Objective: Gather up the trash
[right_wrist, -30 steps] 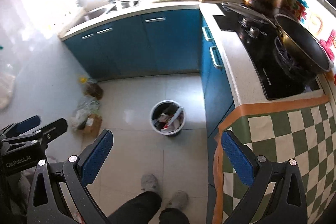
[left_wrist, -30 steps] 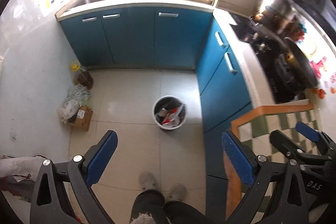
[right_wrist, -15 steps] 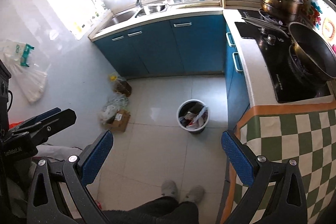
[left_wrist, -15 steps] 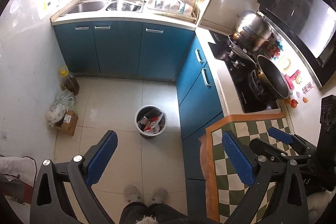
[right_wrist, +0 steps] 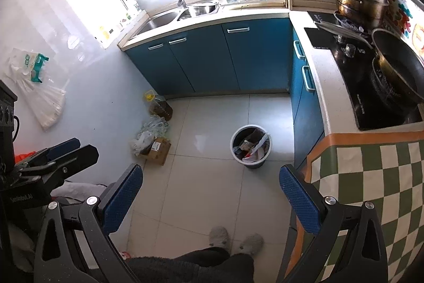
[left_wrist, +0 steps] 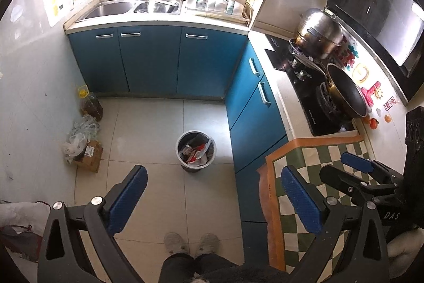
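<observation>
Trash lies in a round bin [left_wrist: 196, 150] [right_wrist: 251, 145] standing on the tiled floor [left_wrist: 148, 129], near the blue cabinets [left_wrist: 254, 108] to its right; wrappers and a white bag fill it to the rim. Left gripper [left_wrist: 212, 200]: jaws wide open, blue pads empty, held high above the floor. Right gripper [right_wrist: 209, 198]: jaws likewise wide open and empty, beside the edge of a green checked cloth [right_wrist: 371, 177] on the counter. Each gripper appears at the margin of the other's view. Against the left wall: a cardboard box [left_wrist: 88, 155] with crumpled plastic bags [left_wrist: 79, 134] touching it, and an oil bottle [left_wrist: 90, 105] just beyond. Stove [left_wrist: 312, 86] with wok [left_wrist: 344, 92] and steel pot [left_wrist: 318, 32] at right; sink [left_wrist: 132, 7] at rear. Slippered feet [left_wrist: 190, 243] stand below.
</observation>
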`<state>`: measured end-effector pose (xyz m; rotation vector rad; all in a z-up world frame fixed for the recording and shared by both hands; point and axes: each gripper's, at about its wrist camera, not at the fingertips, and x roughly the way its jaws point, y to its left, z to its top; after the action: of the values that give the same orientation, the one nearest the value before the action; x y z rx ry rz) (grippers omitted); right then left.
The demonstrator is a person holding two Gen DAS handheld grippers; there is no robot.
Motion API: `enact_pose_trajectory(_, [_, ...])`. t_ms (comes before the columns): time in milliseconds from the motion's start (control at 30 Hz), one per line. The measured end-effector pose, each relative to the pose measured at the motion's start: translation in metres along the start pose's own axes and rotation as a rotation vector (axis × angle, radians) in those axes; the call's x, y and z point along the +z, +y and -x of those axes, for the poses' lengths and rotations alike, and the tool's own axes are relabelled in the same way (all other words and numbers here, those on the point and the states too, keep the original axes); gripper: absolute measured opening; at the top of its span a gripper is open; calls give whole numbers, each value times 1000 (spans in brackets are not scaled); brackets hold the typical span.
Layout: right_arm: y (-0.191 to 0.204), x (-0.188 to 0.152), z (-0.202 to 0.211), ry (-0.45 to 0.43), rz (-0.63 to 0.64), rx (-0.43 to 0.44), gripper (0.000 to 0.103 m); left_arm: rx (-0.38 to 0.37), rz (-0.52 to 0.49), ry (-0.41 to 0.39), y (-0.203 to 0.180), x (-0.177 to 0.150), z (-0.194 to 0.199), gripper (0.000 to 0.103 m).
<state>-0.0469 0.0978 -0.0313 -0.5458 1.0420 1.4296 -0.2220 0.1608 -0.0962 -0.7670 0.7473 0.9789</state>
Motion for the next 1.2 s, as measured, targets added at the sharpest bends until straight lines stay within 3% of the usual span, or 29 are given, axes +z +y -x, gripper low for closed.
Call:
enact_pose_trajectory(567, [0, -3, -21, 49, -5, 9, 103, -26, 19, 76, 12, -4, -13, 103])
enact_pose_trajectory(1200, [-2, -3, -24, 55, -12, 15, 103, -38, 10, 83, 17, -2, -15, 103])
